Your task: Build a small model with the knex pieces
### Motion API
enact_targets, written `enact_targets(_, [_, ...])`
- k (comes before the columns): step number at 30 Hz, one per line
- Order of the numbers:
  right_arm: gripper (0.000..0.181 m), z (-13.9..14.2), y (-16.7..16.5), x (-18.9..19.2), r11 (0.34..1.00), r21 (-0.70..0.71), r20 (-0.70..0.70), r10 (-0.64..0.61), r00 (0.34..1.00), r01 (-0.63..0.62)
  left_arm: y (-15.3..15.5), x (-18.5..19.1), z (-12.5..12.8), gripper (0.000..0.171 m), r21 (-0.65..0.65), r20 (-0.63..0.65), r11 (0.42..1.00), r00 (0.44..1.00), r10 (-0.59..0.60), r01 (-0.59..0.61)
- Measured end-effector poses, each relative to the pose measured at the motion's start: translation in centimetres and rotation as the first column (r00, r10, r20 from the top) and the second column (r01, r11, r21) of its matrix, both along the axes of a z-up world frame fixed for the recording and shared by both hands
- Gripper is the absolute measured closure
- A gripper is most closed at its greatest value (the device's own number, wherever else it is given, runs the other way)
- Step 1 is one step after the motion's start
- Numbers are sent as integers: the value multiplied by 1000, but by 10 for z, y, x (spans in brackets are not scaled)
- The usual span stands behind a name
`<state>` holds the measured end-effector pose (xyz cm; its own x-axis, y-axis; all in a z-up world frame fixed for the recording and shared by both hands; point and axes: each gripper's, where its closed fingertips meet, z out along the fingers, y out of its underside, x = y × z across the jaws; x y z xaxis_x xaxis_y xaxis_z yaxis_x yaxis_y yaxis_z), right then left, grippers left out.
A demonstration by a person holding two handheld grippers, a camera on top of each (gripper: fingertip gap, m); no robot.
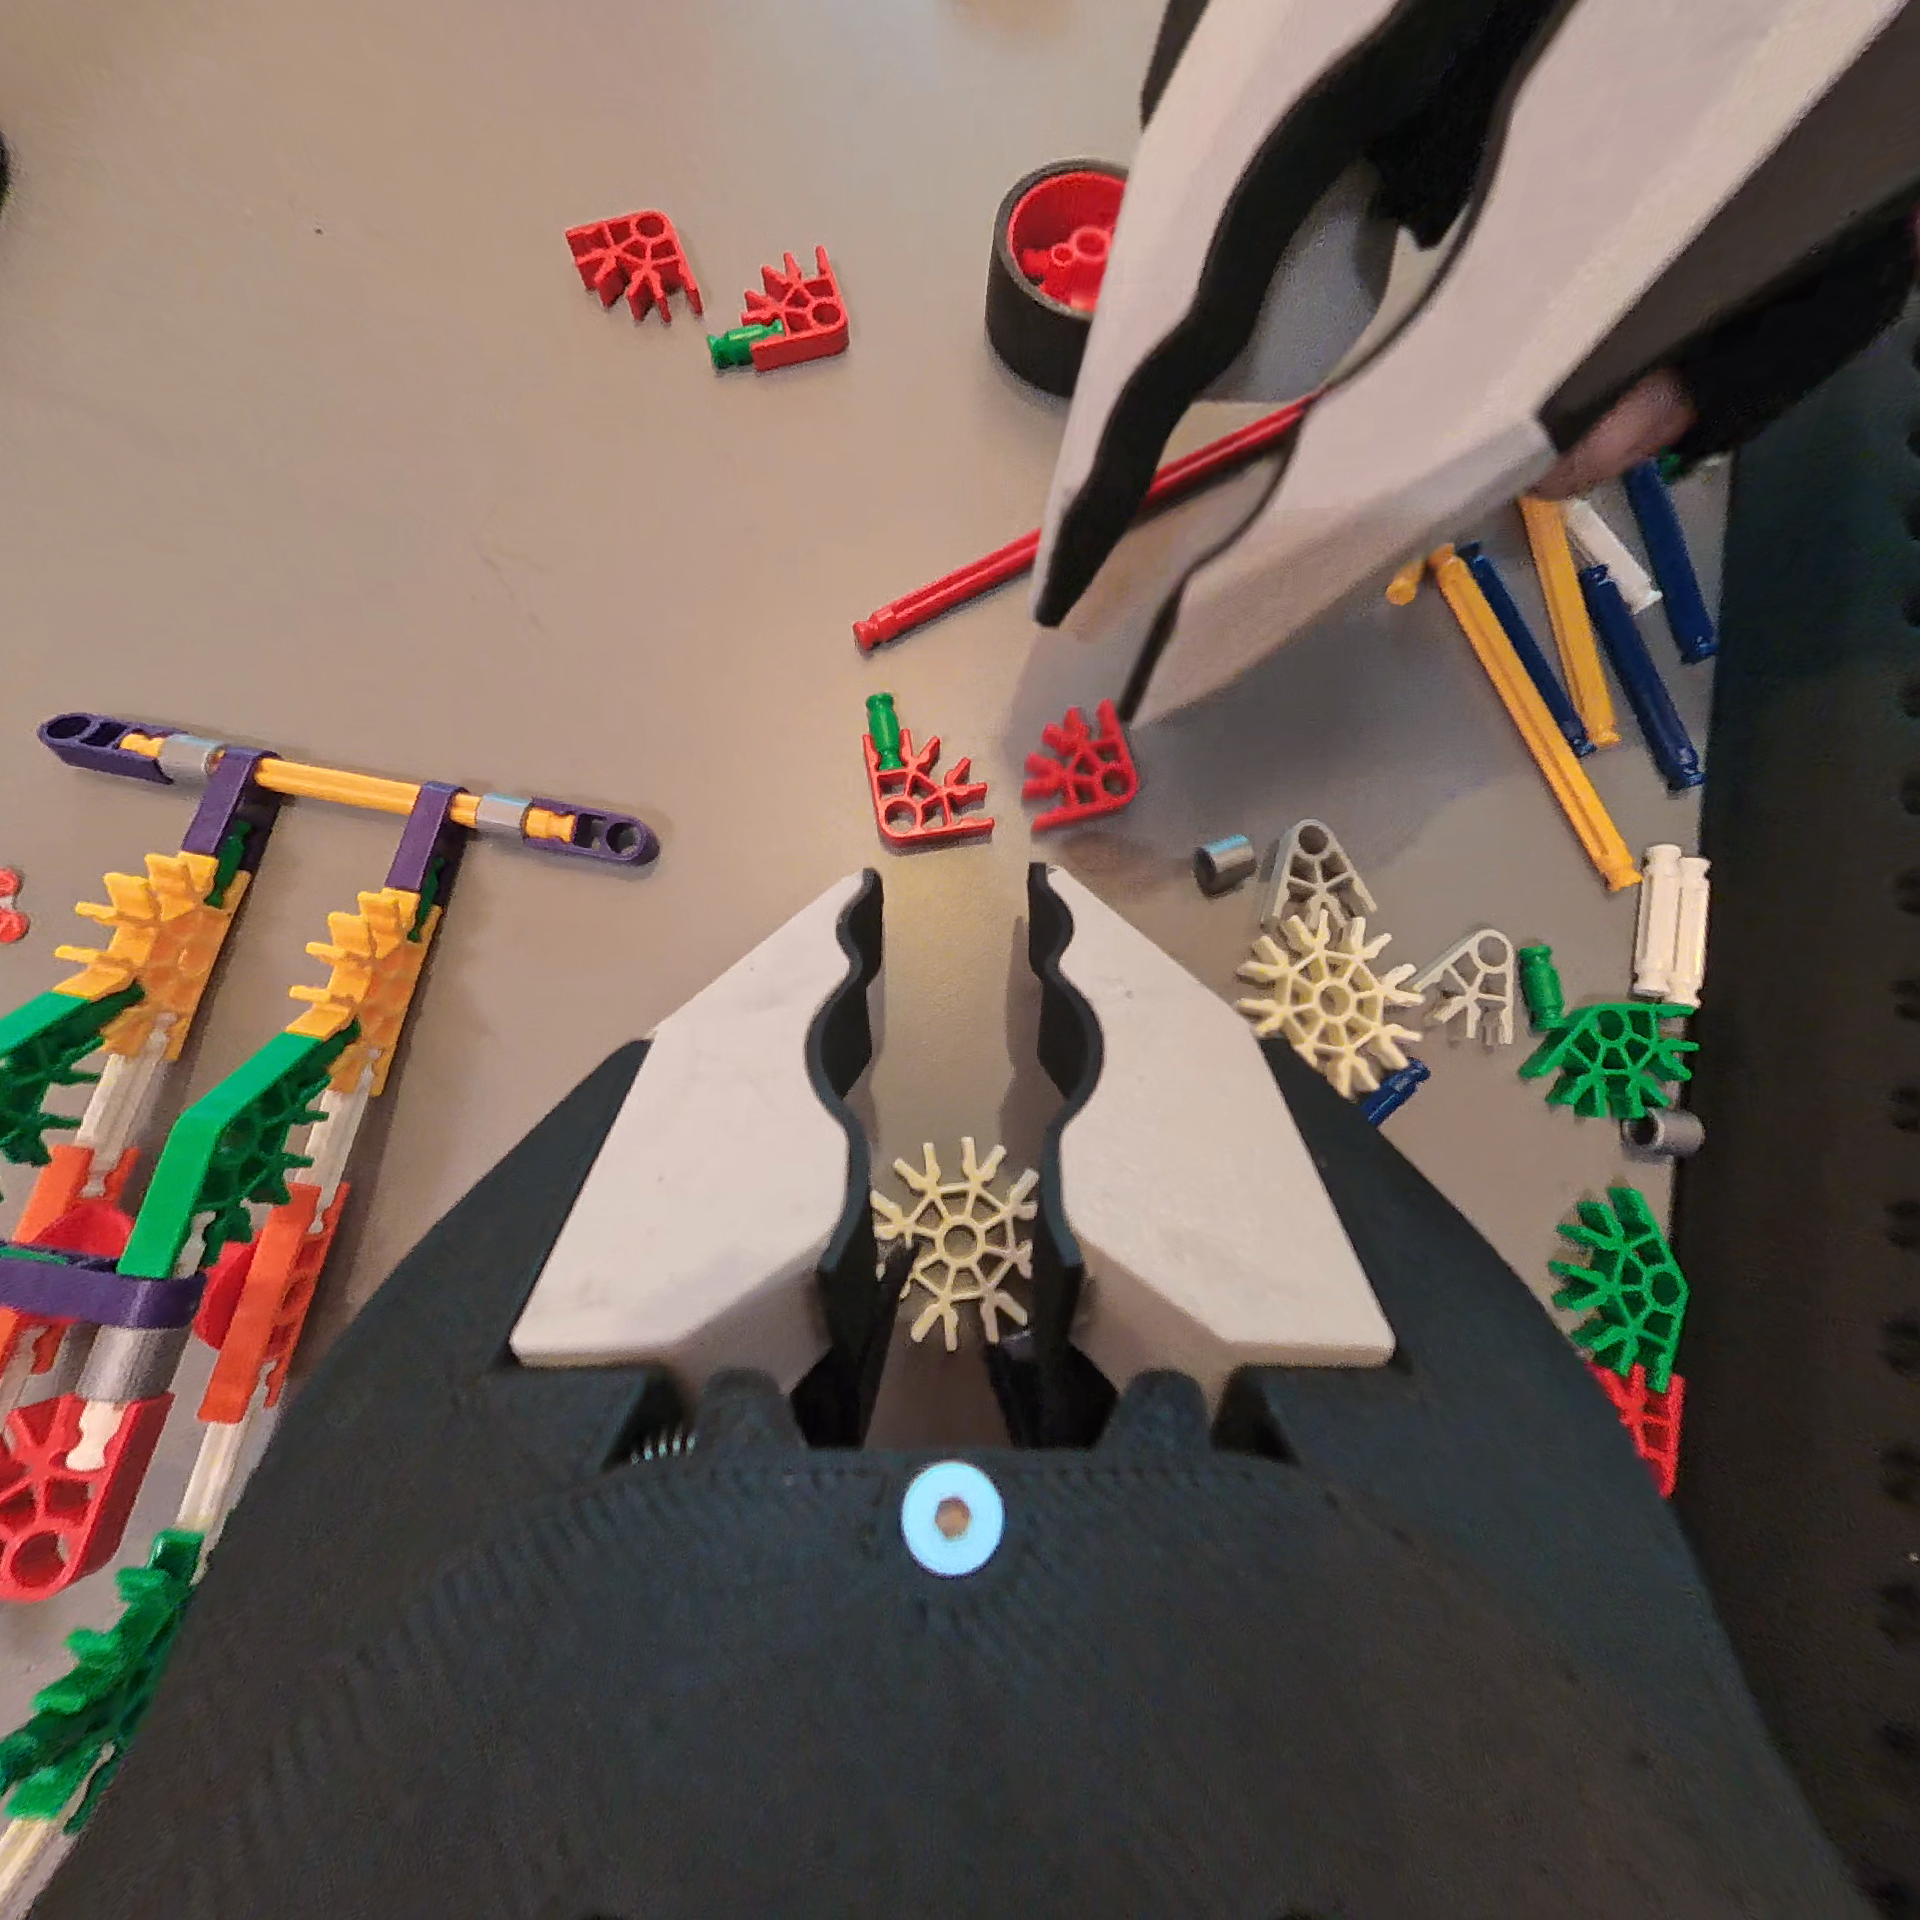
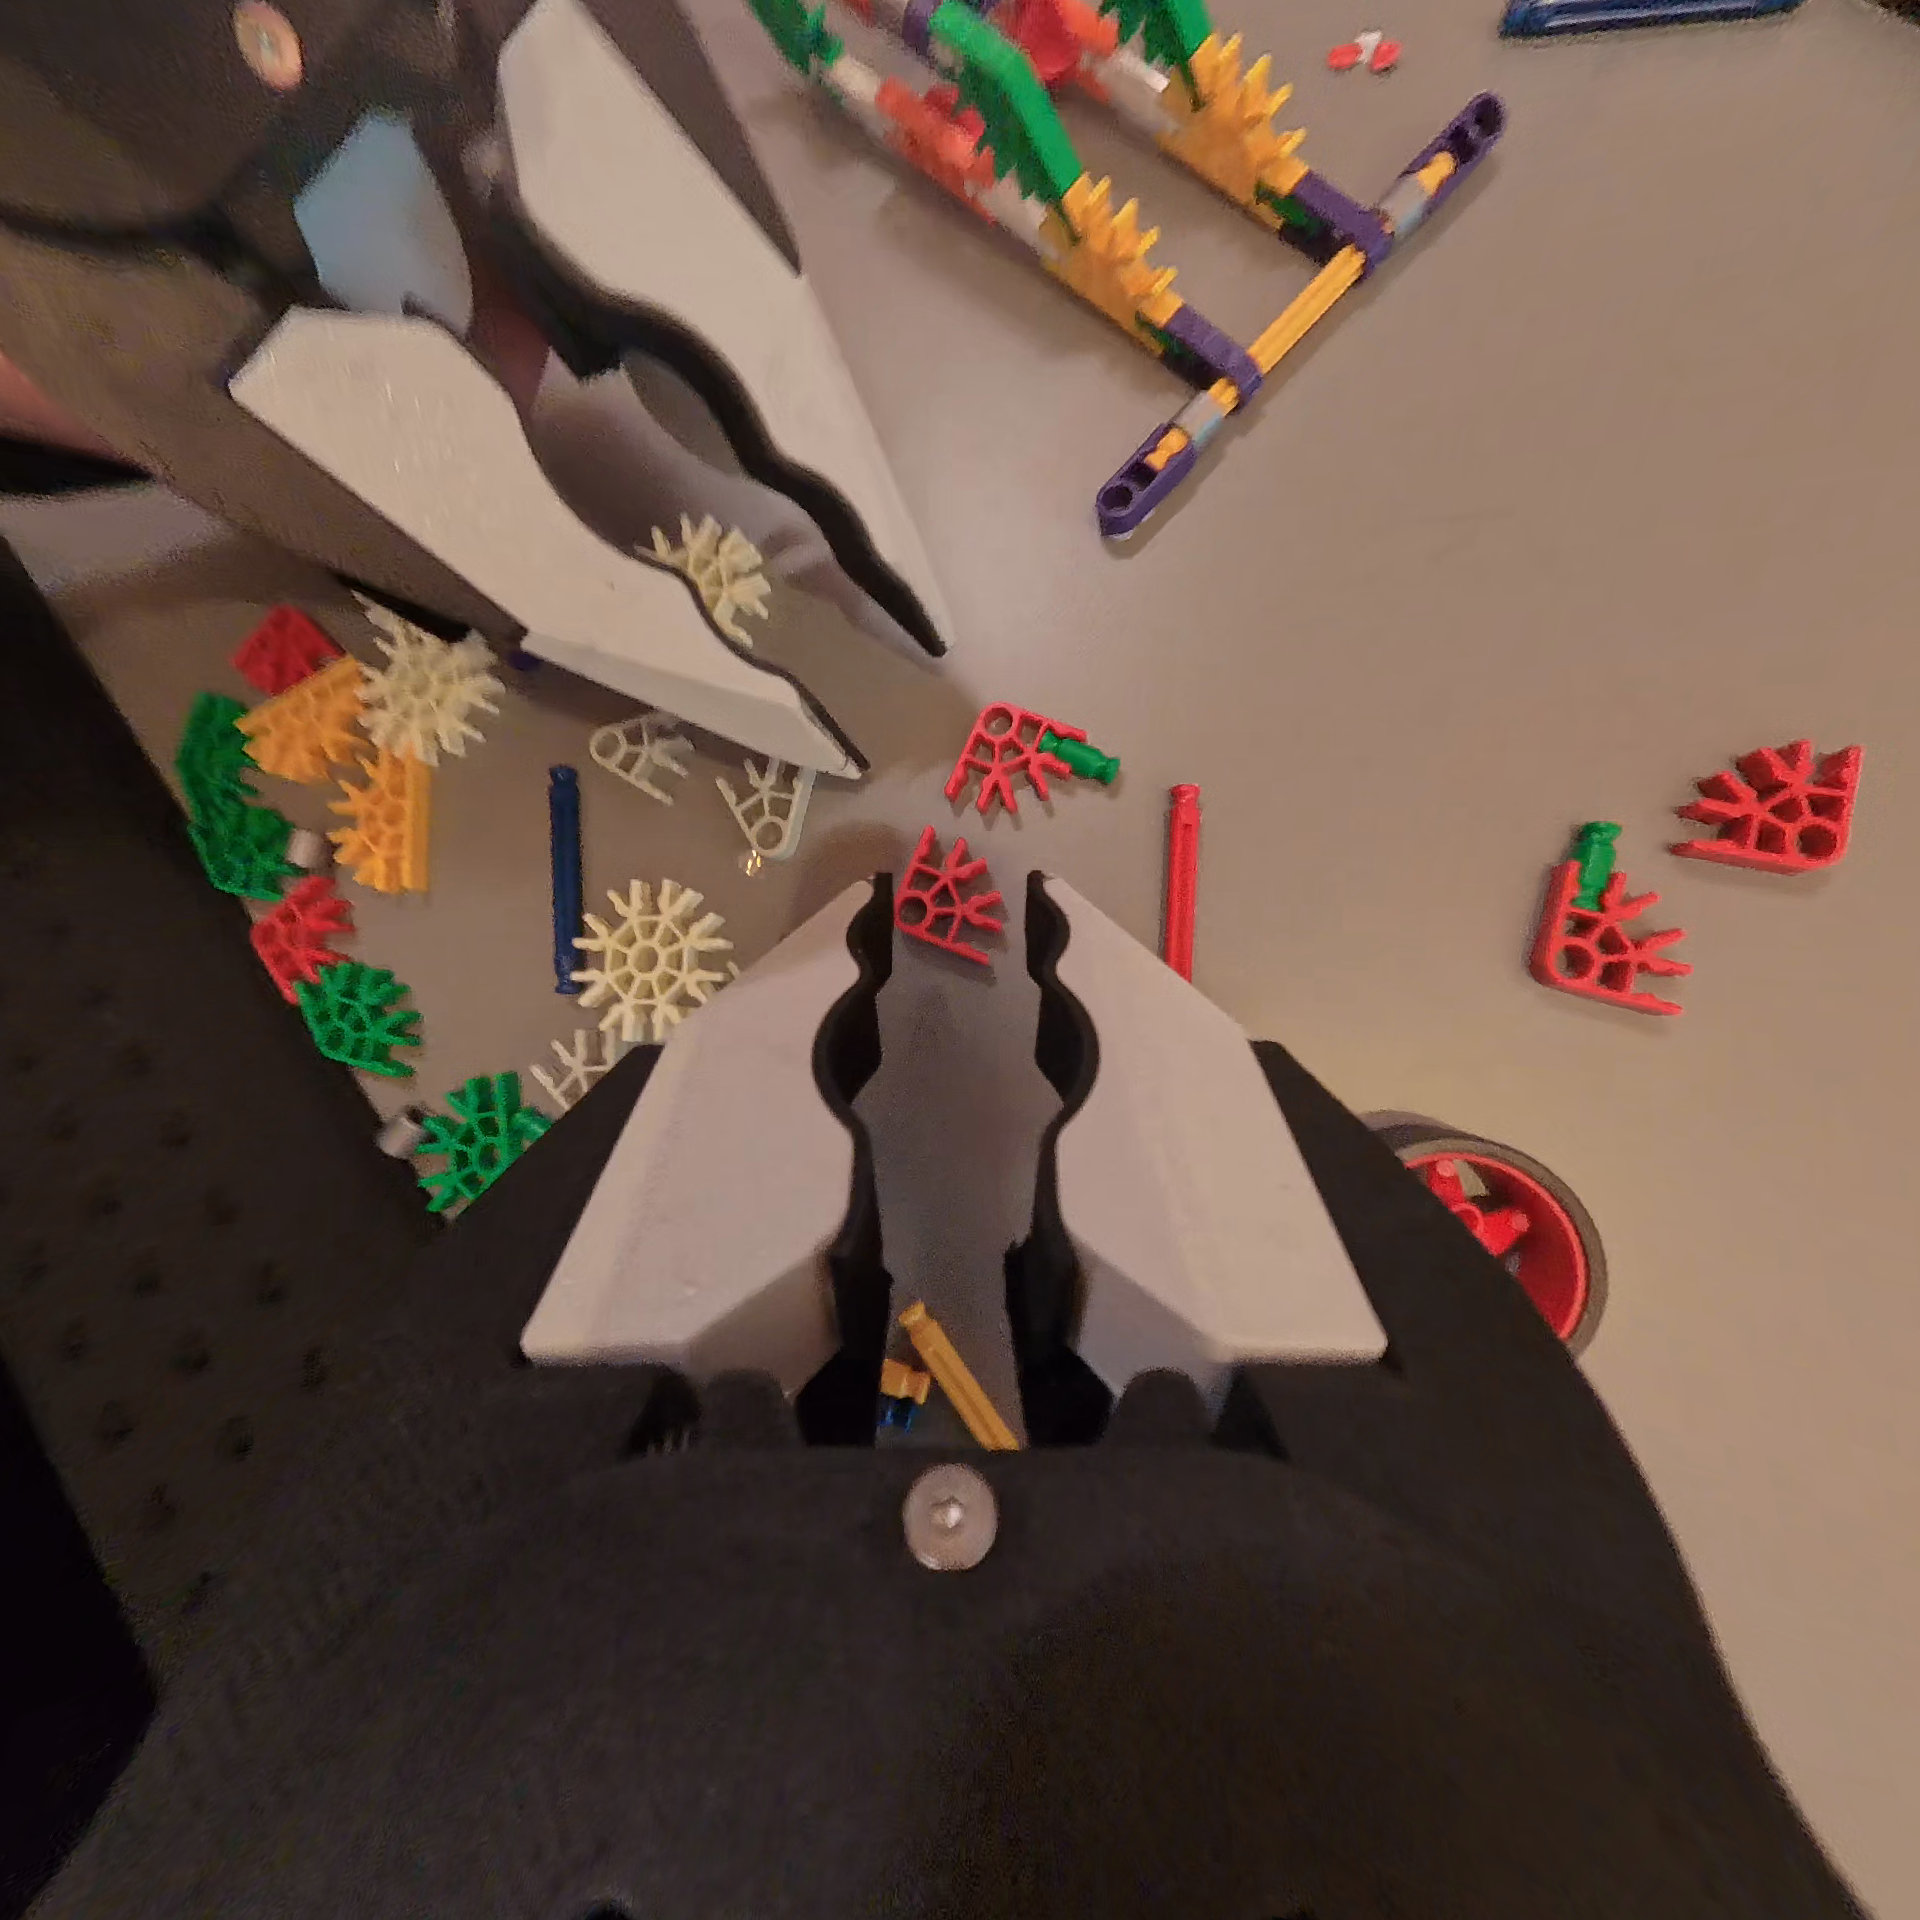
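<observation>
My right gripper (image 2: 958,883) is open, low over the table. A small red connector (image 2: 951,904) lies flat between its fingertips with space on both sides. The left wrist view shows this gripper (image 1: 1091,665) tilted down, one fingertip beside the same red connector (image 1: 1081,769). My left gripper (image 1: 956,878) is open, with nothing between its fingertips. Just ahead of it lies a red connector carrying a green stub (image 1: 920,779). A cream snowflake connector (image 1: 956,1247) shows in the gap near its finger bases and looks to lie on the table beneath. The left gripper also shows in the right wrist view (image 2: 899,707).
A multicolour rod-and-connector model (image 1: 208,987) lies at the left. A black wheel with a red hub (image 1: 1049,270), a long red rod (image 1: 956,582), yellow and blue rods (image 1: 1558,644) and loose cream, grey and green connectors (image 1: 1330,997) surround the grippers. A black perforated mat (image 1: 1818,1039) borders the right. There is about 4 cm between the tips of the two grippers.
</observation>
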<state>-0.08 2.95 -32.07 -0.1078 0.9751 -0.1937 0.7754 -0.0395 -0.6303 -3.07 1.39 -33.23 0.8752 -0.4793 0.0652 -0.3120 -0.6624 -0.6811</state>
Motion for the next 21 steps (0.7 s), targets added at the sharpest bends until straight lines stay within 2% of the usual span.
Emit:
enact_targets(3, [154,-12,-9,0,999,36,22,39,999,-40,1,2,-4,146,-6,-8,1000,1000,-11,11])
enact_targets(6, [160,-23,-9,2,995,85,61,50,997,-56,3,1,-5,145,-3,-34,1000,999,-14,14])
enact_targets(11, [161,-24,-10,6,993,78,64,85,994,-90,5,9,1,144,8,-18,998,998,-54,55])
enact_targets(15, [161,-18,-21,14,967,102,41,228,973,-232,-1,27,5,144,14,-3,989,989,-145,145])
enact_targets(18, [161,-7,-26,17,912,229,23,345,938,-341,-2,38,8,145,-25,103,988,984,-149,152])
enact_targets(21, [161,15,-26,19,833,383,17,427,904,-400,-2,46,23,144,-61,311,990,945,-104,128])
